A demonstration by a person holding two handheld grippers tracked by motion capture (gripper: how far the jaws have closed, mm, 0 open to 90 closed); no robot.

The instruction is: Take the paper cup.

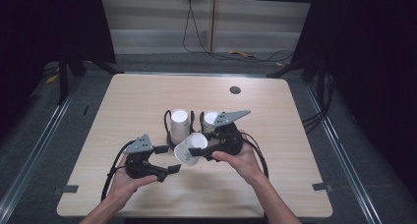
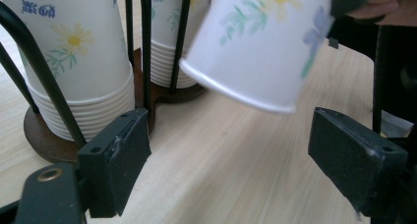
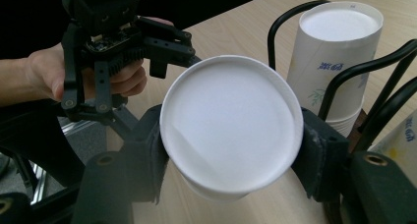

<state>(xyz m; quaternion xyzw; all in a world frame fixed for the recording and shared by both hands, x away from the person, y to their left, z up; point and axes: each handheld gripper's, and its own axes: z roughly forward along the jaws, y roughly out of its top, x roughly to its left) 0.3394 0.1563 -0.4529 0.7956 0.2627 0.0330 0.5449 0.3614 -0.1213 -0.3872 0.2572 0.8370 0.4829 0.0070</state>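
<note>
A person works at a pale wood worktop (image 1: 147, 101) with a tool in each hand. The right tool (image 1: 206, 151) grips one paper cup (image 1: 190, 149), its jaws pressing on the cup's sides, holding it tilted above the worktop just in front of a wire rack (image 1: 169, 128). The rack holds two upside-down stacks of cups (image 1: 179, 123), so one cup seems already pulled free; setting it somewhere is likely still to do. The left tool (image 1: 168, 171) waits open and empty, near the held cup. The cup is white inside, with printed yellow and blue flowers and green leaves outside, its rolled rim round and undented.
</note>
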